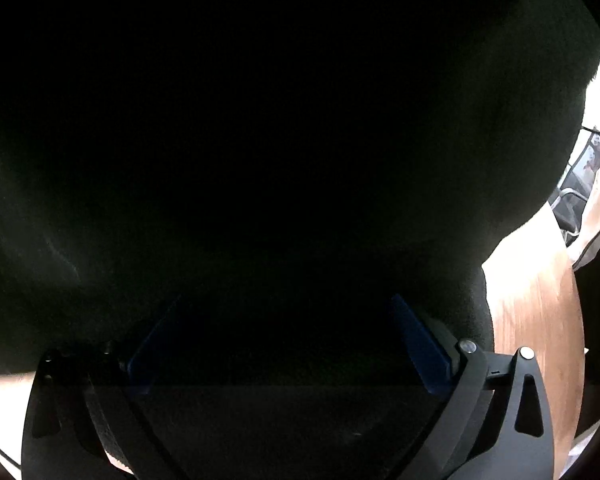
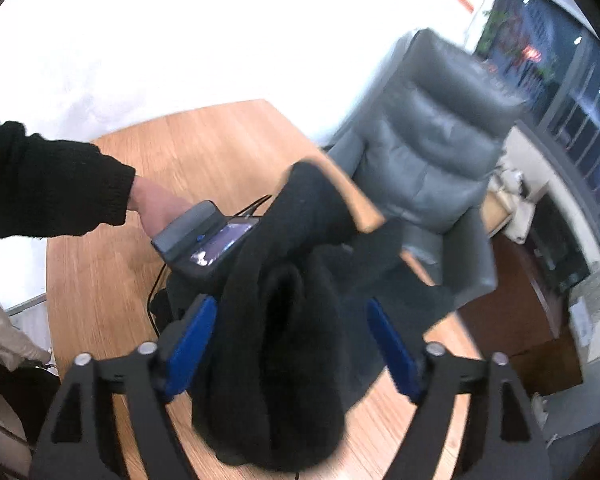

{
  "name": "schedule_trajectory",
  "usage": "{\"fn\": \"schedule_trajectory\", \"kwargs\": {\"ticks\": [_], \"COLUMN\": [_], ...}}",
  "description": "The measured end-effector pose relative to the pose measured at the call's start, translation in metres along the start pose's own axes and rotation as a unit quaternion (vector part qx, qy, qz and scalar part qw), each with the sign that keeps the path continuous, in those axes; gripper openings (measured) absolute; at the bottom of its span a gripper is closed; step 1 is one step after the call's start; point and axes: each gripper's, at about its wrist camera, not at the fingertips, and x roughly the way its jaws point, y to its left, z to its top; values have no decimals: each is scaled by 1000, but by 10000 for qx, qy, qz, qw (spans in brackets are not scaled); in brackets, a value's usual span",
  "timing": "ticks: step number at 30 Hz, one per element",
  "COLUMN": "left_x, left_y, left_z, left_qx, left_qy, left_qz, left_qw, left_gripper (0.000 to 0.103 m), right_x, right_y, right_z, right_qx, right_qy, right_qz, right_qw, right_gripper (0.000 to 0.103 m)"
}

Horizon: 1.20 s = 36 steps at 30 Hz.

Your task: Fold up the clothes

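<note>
Nearest the right wrist camera, the right gripper (image 2: 290, 344), a black frame with two blue finger pads (image 2: 192, 344), stands with its fingers spread wide apart. A bunched, thick black knitted garment (image 2: 284, 320) fills the space between them and spills toward the lens. The pads do not look pressed together on the cloth, so whether they hold it or it merely hangs between them cannot be told.

Under the garment lies a round, light brown wooden table (image 2: 112, 280). Just beyond the cloth, the person's left hand (image 2: 156, 208), coming out of a black knitted sleeve, holds the left gripper's grey body with its small lit screen (image 2: 204, 240). A thin black cable trails from it over the wood. Farther back stands a grey padded leather armchair (image 2: 440, 152), then a bright white wall and dark windows.

In the left wrist view, the left gripper (image 1: 288, 340) also has its blue pads wide apart. Dark cloth (image 1: 260, 140) covers nearly the whole lens. A sliver of wooden table (image 1: 532, 312) shows at the right edge.

Likely risks from here:
- The garment is crumpled, not flat, so a fold made now would probably trap wrinkles.
- With both sets of fingers apart, the cloth could slip off and slide over the table edge near the armchair.
- The left camera is blinded by cloth, so that gripper could close on the wrong layer.
- The loose cable could snag in the fabric.
</note>
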Motion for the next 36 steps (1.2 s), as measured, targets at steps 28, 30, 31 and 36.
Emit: {"fn": "schedule_trajectory", "kwargs": {"ticks": [28,30,31,36], "left_x": [-158,-161,-162,-124], "left_y": [-44,-29,-17,26], "left_z": [-88,-60,-44,7], "left_qx": [-1211,-1353,-1426,-1516], "left_qy": [44,-212,-356,-796], "left_qz": [804,795,778,476], "left_qw": [9894,9874,9861,9841], "left_gripper": [98,98,100,101], "right_x": [153,169,158,105], "right_y": [76,84,77,40], "right_z": [-34,-37,-43,-75], "right_qx": [49,-59,-19,178], "right_qy": [-310,-209,-273,-589], "right_qz": [1627,1664,1607,1316], "right_qw": [9862,9858,9866,9894], "right_gripper": [60,74,75,88]}}
